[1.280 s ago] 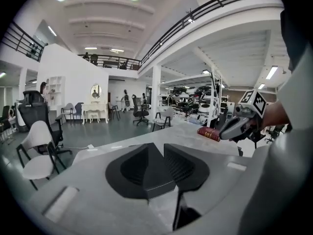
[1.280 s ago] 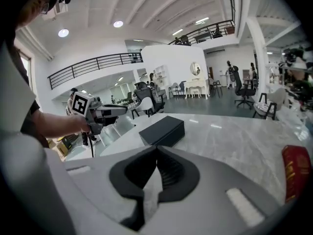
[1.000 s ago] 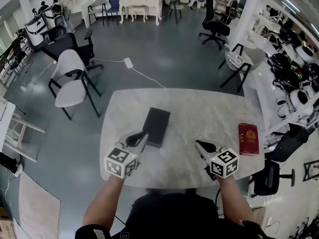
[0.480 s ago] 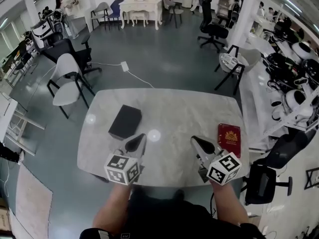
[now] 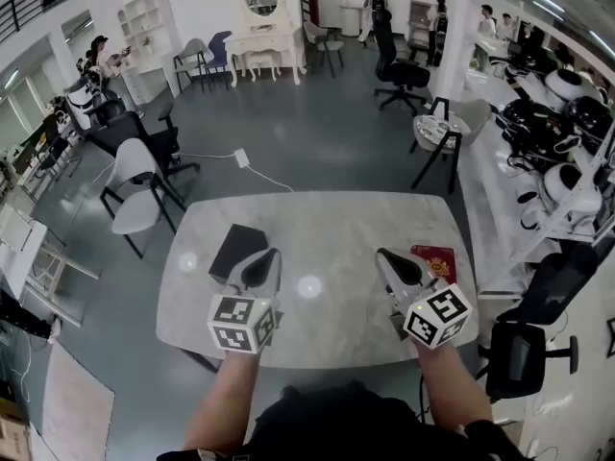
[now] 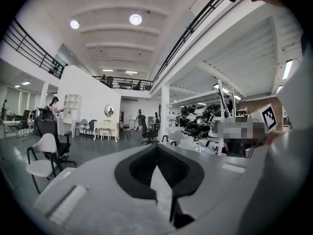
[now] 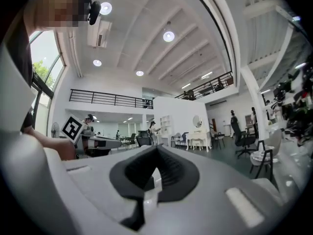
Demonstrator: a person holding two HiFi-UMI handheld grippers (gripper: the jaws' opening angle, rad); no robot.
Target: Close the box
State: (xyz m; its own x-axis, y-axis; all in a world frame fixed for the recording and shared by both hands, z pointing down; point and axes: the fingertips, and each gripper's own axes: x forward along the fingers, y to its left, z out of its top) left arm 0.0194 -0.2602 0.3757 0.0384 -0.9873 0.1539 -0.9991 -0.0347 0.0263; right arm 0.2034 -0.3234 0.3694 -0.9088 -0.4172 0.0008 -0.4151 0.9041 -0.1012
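Marble bench [image 5: 327, 219] in an open workshop hall, with the closed black box [image 5: 235, 248] lying on the bench's left part and a red booklet [image 5: 437, 254] near the bench's right edge. The left hand-held gripper [image 5: 270, 256] hangs over the bench with its jaws pressed together on nothing, its tip covering the box's right corner in the head view. The right hand-held gripper [image 5: 385, 256], jaws likewise together and empty, hides the booklet's lower left part. Off the bench's far left corner stands a white chair [image 5: 133, 188]. A cable [image 5: 258, 168] trails over the floor beyond the bench's far edge, and a white dressing table [image 5: 261, 38] stands well beyond the bench. A second ago the box lay just past the left hand-held gripper's tip, nearer the bench's middle. Both gripper views, which then took in the bench top with box or booklet, now look out level over the hall.
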